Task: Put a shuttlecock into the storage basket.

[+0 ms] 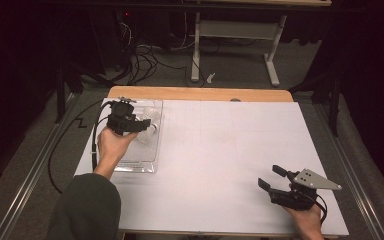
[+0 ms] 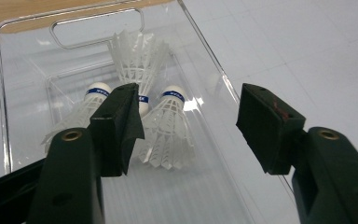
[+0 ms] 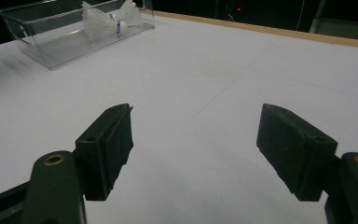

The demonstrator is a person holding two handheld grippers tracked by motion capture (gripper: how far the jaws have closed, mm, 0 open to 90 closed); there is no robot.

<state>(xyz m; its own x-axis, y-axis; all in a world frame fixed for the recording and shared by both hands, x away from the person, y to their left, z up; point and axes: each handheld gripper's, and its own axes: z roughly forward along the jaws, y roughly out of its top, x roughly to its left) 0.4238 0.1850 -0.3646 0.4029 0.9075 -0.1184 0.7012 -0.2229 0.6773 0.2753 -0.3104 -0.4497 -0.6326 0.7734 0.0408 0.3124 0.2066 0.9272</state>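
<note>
Three feather shuttlecocks lie in a clear plastic tray at the worktop's 10 o'clock corner. The left hand-held gripper is held over the tray, jaws spread wide and empty. One shuttlecock should be singled out and approached at its cork, not the feathers, which are judged easily crushed. The right hand-held gripper is parked at 4 o'clock, jaws apart, nothing between them.
</note>
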